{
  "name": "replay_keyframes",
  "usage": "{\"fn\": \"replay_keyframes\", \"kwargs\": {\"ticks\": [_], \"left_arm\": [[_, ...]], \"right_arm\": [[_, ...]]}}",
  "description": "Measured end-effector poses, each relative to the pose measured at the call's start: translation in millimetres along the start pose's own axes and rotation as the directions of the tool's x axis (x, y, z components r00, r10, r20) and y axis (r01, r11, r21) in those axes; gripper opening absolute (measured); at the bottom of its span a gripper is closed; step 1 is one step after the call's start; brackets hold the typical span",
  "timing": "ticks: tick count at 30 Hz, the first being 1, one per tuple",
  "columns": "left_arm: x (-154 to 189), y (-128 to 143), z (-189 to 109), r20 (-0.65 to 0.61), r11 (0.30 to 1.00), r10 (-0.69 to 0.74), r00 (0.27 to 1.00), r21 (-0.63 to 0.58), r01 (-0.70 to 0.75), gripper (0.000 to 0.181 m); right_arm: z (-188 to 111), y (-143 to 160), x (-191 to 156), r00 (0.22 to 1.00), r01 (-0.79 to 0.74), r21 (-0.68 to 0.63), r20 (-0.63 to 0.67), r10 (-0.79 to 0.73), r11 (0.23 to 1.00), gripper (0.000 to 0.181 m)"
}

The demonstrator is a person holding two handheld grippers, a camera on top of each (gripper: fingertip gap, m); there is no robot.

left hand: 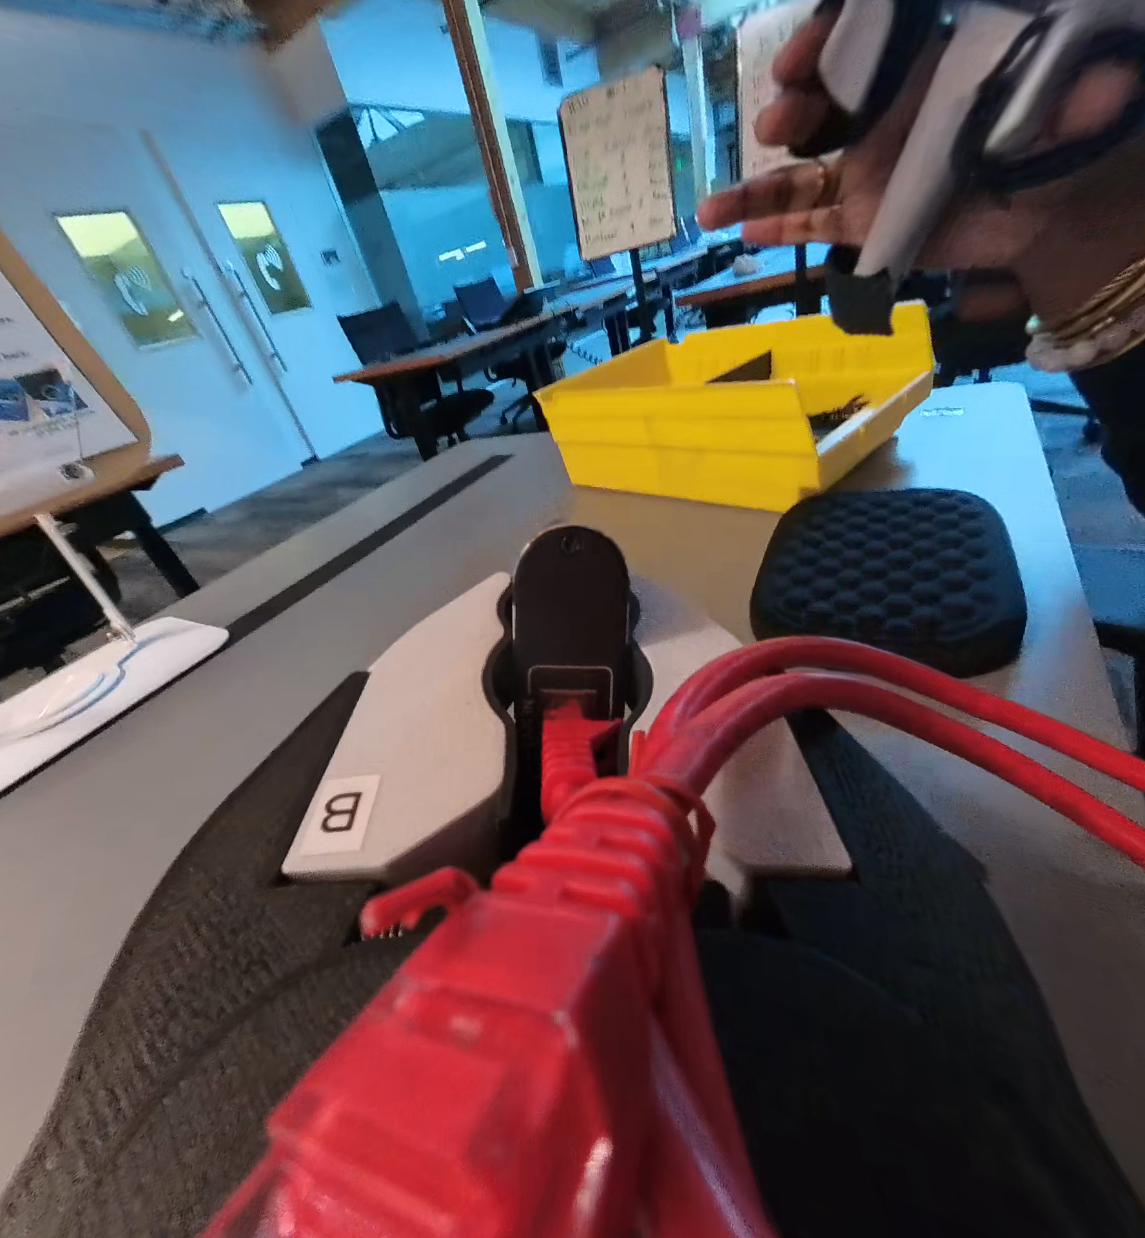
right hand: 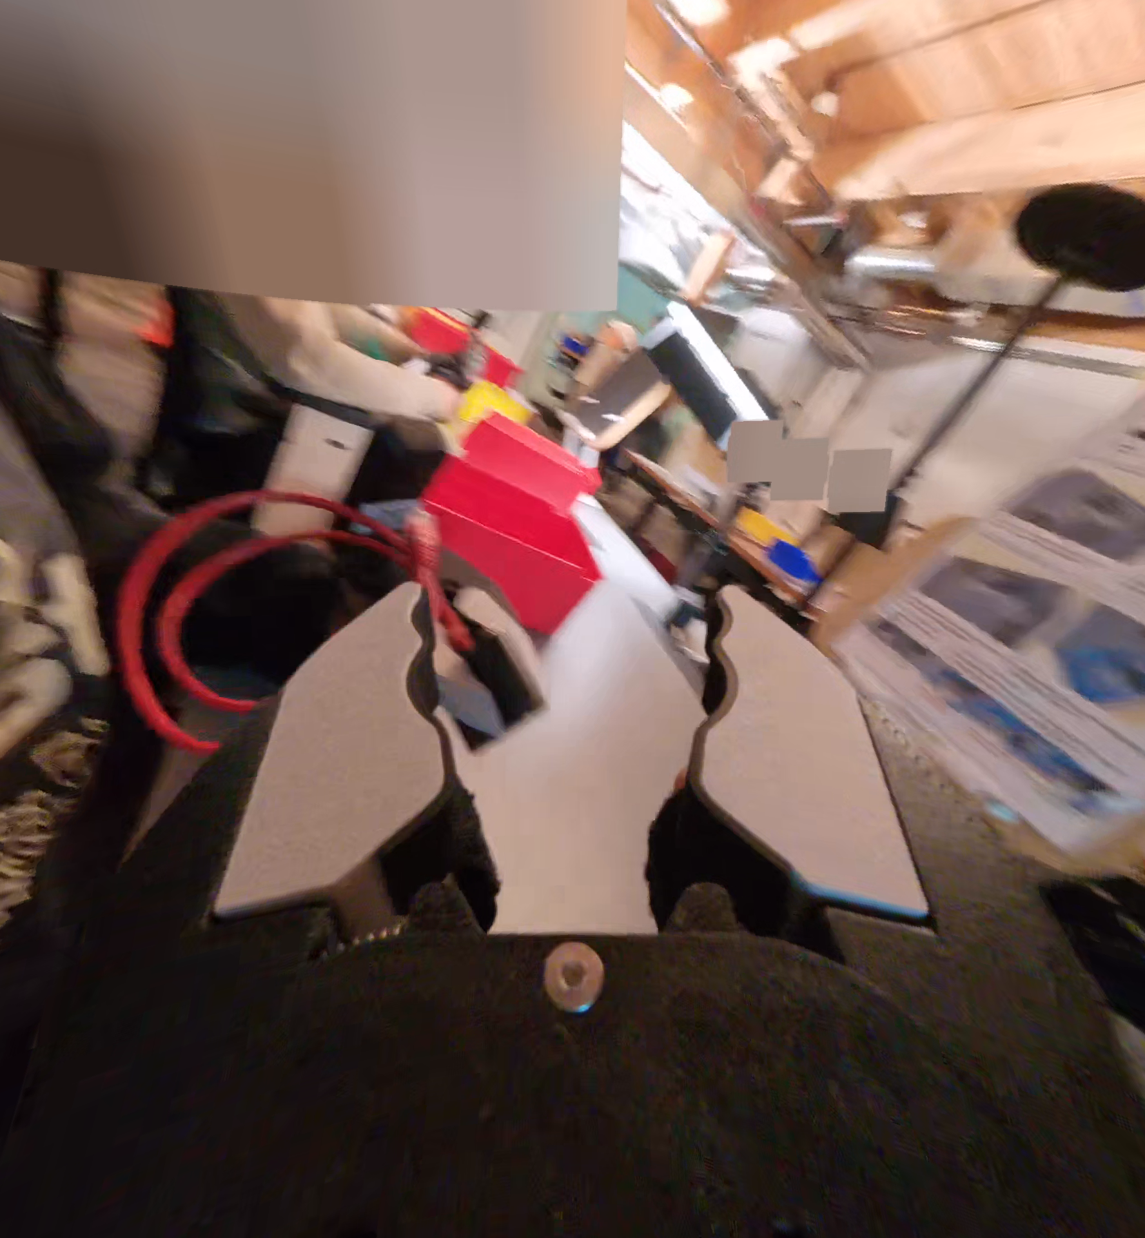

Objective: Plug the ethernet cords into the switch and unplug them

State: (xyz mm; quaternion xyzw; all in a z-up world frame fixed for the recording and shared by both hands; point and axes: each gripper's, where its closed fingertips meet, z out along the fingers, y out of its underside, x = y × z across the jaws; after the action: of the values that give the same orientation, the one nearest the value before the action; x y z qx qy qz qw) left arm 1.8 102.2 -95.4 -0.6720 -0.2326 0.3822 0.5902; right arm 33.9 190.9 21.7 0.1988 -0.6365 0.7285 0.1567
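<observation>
Item 1. Left gripper (left hand: 570, 596): grey fingers drawn together and clamped on a small black switch unit (left hand: 570, 569), which stands upright between them above the grey table (left hand: 154, 737). A white sticker sits on the left-hand finger.

Item 2. Red ethernet cords (left hand: 891, 710): two runs, bundled over the gripper and looping away to the right. One red plug (left hand: 570, 723) is seated in the port of the black unit. A second red plug (left hand: 489, 1038) lies loose over the gripper body, close to the lens, clip side up.

Item 3. Right gripper (right hand: 570, 603): fingers spread wide with nothing between them, raised above the table and held in a person's hand (left hand: 824, 194) with bangles at the wrist. Its own view is motion-blurred.

Item 4. Yellow bin (left hand: 690, 429): on the table beyond the left gripper, open-topped, with an inner divider. Something small and dark lies in the right-hand compartment; what it is cannot be told.

Item 5. Black honeycomb-textured pad (left hand: 891, 576): flat on the table, just in front of the yellow bin.

Item 6. Red bins (right hand: 516, 529): stacked on a surface farther off in the right wrist view, contents hidden. Blue and yellow bins (right hand: 791, 556) sit on a desk behind, contents not visible.

Item 7. Sign board on a white-based stand (left hand: 20, 402), at the left; whiteboard (left hand: 620, 167) on a post in the background
</observation>
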Motion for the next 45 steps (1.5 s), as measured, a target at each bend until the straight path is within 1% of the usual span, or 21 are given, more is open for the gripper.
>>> {"fn": "replay_keyframes", "kwargs": {"ticks": [1,3,7,9,10,12,14,16,17,19,21,23,27,28,30,34,36,38,40,43,45], "left_arm": [[2,3,1,-0.008,1.0,0.003,1.0,-0.017,-0.004,0.026],[2,9,3,0.002,0.998,0.026,1.0,-0.062,-0.026,0.026],[-2,32,7,0.044,0.97,0.119,0.992,-0.218,-0.107,0.026],[-1,37,7,0.048,0.954,0.17,0.984,-0.258,-0.152,0.026],[0,39,8,0.039,0.949,0.181,0.983,-0.27,-0.164,0.026],[5,35,8,0.015,0.958,0.163,0.987,-0.241,-0.154,0.026],[7,24,6,-0.006,0.982,0.091,0.996,-0.163,-0.09,0.026],[6,14,4,-0.028,0.995,-0.016,0.999,-0.098,0.013,0.026],[4,15,3,-0.029,0.994,-0.049,0.998,-0.097,0.046,0.026],[1,24,4,-0.008,0.988,-0.032,0.999,-0.154,0.03,0.026],[9,28,7,-0.053,0.983,-0.023,0.998,-0.18,0.013,0.026],[20,22,7,-0.108,0.988,-0.048,0.993,-0.149,0.032,0.026],[24,10,4,-0.154,0.996,-0.059,0.986,-0.076,0.048,0.026],[27,7,3,-0.184,0.996,-0.07,0.98,-0.059,0.061,0.026],[34,9,2,-0.223,0.997,-0.036,0.974,-0.069,0.021,0.027],[49,14,4,-0.27,0.991,0.083,0.959,-0.079,-0.108,0.026],[54,13,3,-0.287,0.989,0.11,0.952,-0.067,-0.135,0.026],[56,14,3,-0.301,0.987,0.118,0.946,-0.066,-0.144,0.026],[58,17,4,-0.308,0.983,0.135,0.942,-0.079,-0.166,0.026],[59,22,5,-0.311,0.975,0.158,0.937,-0.102,-0.198,0.026],[60,16,5,-0.31,0.982,0.146,0.939,-0.073,-0.176,0.027]], "right_arm": [[12,-1,-16,0.997,-0.028,0.018,0.07,0.026,0.999,0.079],[35,4,-42,0.988,-0.04,0.008,0.152,0.039,0.999,0.078],[78,21,-73,0.989,0.033,-0.029,0.146,-0.028,0.999,0.07],[87,37,-85,0.983,0.072,-0.094,0.176,-0.055,0.993,0.069],[89,43,-87,0.981,0.084,-0.114,0.184,-0.062,0.99,0.065],[88,60,-83,0.979,0.122,-0.187,0.186,-0.087,0.975,0.059],[83,70,-76,0.978,0.144,-0.231,0.182,-0.103,0.962,0.056],[81,67,-73,0.98,0.131,-0.207,0.175,-0.095,0.969,0.055],[81,63,-71,0.982,0.118,-0.18,0.166,-0.088,0.976,0.055],[82,53,-72,0.985,0.09,-0.117,0.157,-0.071,0.989,0.058],[85,49,-74,0.986,0.068,-0.089,0.155,-0.054,0.994,0.059],[86,58,-76,0.986,0.067,-0.141,0.162,-0.044,0.988,0.06],[78,83,-75,0.964,0.201,-0.246,0.222,-0.147,0.948,0.066],[76,84,-73,0.96,0.215,-0.234,0.227,-0.162,0.948,0.068],[72,84,-71,0.959,0.205,-0.209,0.238,-0.154,0.956,0.054],[65,94,-61,0.966,0.182,-0.267,0.228,-0.121,0.946,0.041],[63,100,-69,0.955,0.19,-0.285,0.276,-0.109,0.94,0.037],[66,101,-79,0.946,0.181,-0.272,0.311,-0.092,0.945,0.029],[71,103,-84,0.946,0.159,-0.274,0.316,-0.067,0.948,0.024],[70,106,-84,0.947,0.137,-0.32,0.32,-0.029,0.938,0.022],[68,101,-83,0.946,0.151,-0.305,0.319,-0.049,0.94,0.022]]}}
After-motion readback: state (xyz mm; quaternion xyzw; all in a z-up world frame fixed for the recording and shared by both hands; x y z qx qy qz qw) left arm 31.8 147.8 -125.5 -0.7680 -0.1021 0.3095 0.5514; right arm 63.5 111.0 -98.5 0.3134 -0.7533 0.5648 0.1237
